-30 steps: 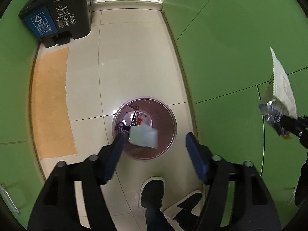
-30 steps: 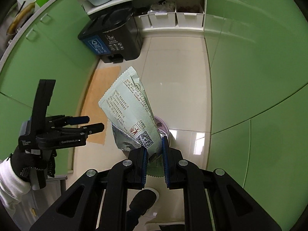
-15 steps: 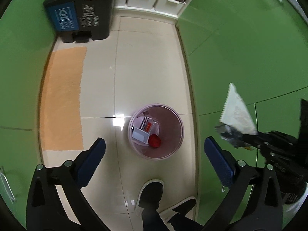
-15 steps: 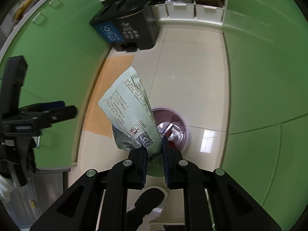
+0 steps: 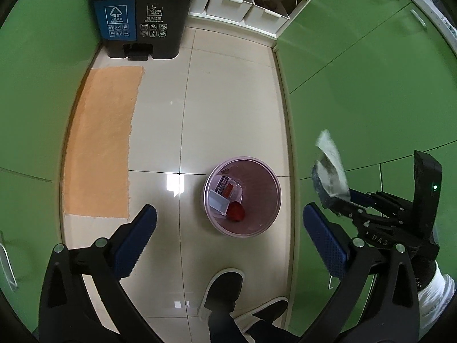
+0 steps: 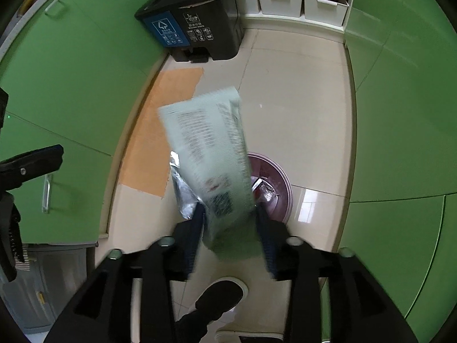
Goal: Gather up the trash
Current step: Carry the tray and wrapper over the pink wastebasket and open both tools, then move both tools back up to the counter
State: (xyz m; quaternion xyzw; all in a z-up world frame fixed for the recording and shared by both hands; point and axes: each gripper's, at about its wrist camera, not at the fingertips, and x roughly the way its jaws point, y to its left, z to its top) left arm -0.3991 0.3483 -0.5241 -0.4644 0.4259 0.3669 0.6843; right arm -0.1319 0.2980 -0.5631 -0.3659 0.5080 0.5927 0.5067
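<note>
A round pink trash bin (image 5: 264,191) stands on the tiled floor, holding a white box (image 5: 218,201), a red piece (image 5: 235,212) and a small packet (image 5: 227,184). My left gripper (image 5: 228,210) hangs above the bin's left side, open wide with nothing between its blue pads. My right gripper (image 6: 230,208) is above the bin (image 6: 278,191), and its jaws are opening. Between them a pale green snack bag (image 6: 208,148) with a foil inside is blurred and tilting loose. In the left wrist view the bag (image 5: 331,168) and right gripper (image 5: 342,200) appear right of the bin.
A black two-part waste bin (image 5: 142,17) stands at the far wall beside white storage boxes (image 5: 228,3). An orange mat (image 5: 100,140) lies on the left of the floor. Green cabinets (image 5: 371,85) line both sides. The person's dark shoes (image 5: 222,294) are below the bin.
My left gripper opened wide, dropped the white box into the bin and rose. My right gripper came over the bin, sank, and its jaws parted around the snack bag.
</note>
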